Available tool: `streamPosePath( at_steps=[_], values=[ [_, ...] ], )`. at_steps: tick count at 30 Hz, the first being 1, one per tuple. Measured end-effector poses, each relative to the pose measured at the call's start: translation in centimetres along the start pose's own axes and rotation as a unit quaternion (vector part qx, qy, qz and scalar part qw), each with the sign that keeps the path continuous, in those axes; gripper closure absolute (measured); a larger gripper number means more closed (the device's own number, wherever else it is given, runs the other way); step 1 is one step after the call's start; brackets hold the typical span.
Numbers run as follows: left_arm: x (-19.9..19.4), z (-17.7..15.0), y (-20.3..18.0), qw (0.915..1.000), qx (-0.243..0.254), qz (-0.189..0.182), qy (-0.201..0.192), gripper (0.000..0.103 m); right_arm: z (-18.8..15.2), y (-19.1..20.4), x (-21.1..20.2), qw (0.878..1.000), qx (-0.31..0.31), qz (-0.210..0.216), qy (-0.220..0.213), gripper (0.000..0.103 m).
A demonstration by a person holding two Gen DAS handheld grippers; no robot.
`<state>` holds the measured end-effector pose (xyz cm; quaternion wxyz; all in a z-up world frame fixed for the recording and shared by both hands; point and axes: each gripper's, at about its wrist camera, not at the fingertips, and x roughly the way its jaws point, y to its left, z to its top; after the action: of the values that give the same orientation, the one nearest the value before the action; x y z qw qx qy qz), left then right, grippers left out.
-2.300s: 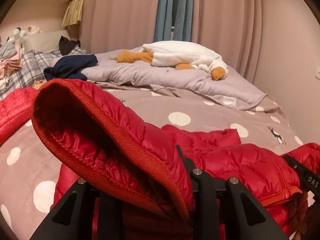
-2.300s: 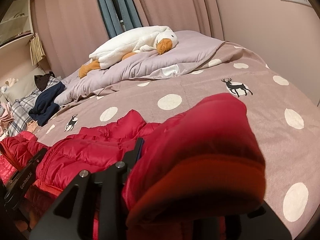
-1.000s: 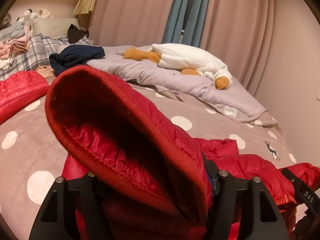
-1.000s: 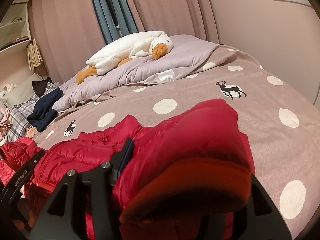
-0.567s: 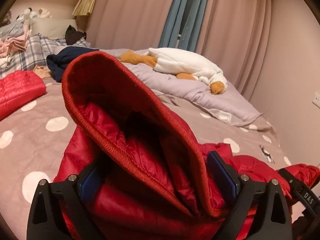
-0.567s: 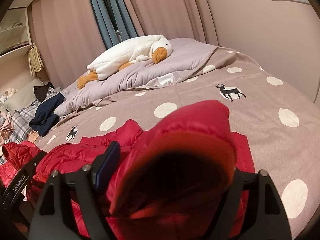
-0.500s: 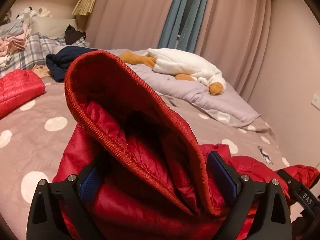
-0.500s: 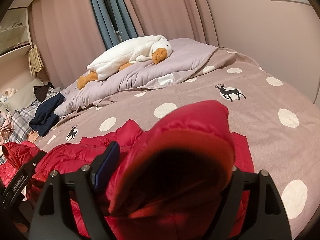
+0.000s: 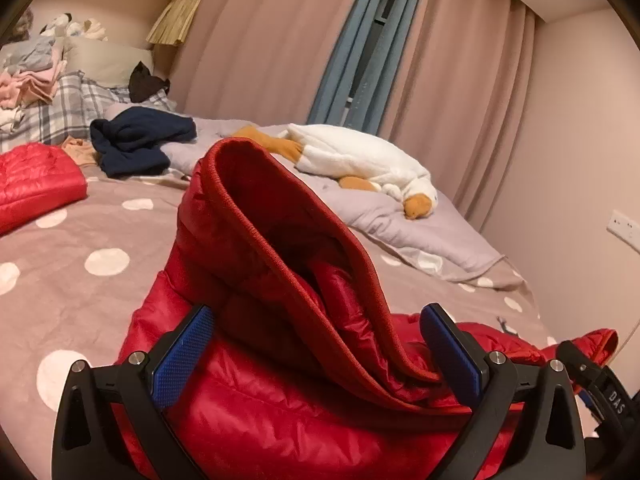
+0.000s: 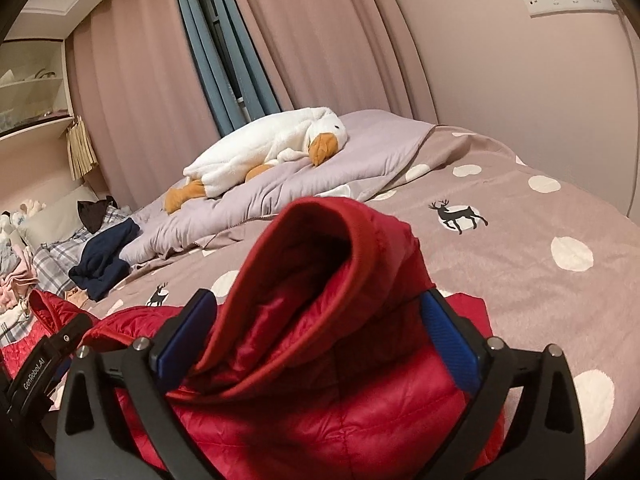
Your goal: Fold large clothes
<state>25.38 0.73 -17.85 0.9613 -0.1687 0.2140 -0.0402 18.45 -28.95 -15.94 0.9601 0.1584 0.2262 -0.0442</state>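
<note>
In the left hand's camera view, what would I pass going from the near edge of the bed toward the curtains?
Red puffer jacket between the open left gripper → dotted bedspread → lilac quilt → plush goose → curtains.

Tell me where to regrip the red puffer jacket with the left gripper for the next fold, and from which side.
Take the ribbed cuff rim of the red puffer jacket, probably from the near side, pinching across the band. It stands up as a firm, thin edge, while the quilted body is slippery and bulky. The left gripper has just been opening; its jaws now straddle the sleeve unclamped.
</note>
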Motion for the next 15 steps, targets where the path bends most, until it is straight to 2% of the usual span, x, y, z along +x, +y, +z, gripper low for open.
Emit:
streamPosePath(
  at_steps=[3, 10, 15],
  values=[
    [-0.2, 0.0, 0.1, 1.0000, -0.005, 0.002, -0.006, 0.001, 0.0, 0.0, -0.4, 1.000, -0.001, 0.001, -0.012, 0.001],
    [-1.4, 0.6, 0.7, 0.9988, -0.021, 0.008, -0.044, 0.001, 0.6, 0.4, -2.4, 0.997, -0.014, 0.012, -0.071, 0.001],
    [-1.2, 0.6, 0.6, 0.9988, -0.020, 0.015, -0.043, 0.001, 0.7, 0.2, -2.5, 0.997, -0.015, 0.006, -0.077, 0.001]
  ],
)
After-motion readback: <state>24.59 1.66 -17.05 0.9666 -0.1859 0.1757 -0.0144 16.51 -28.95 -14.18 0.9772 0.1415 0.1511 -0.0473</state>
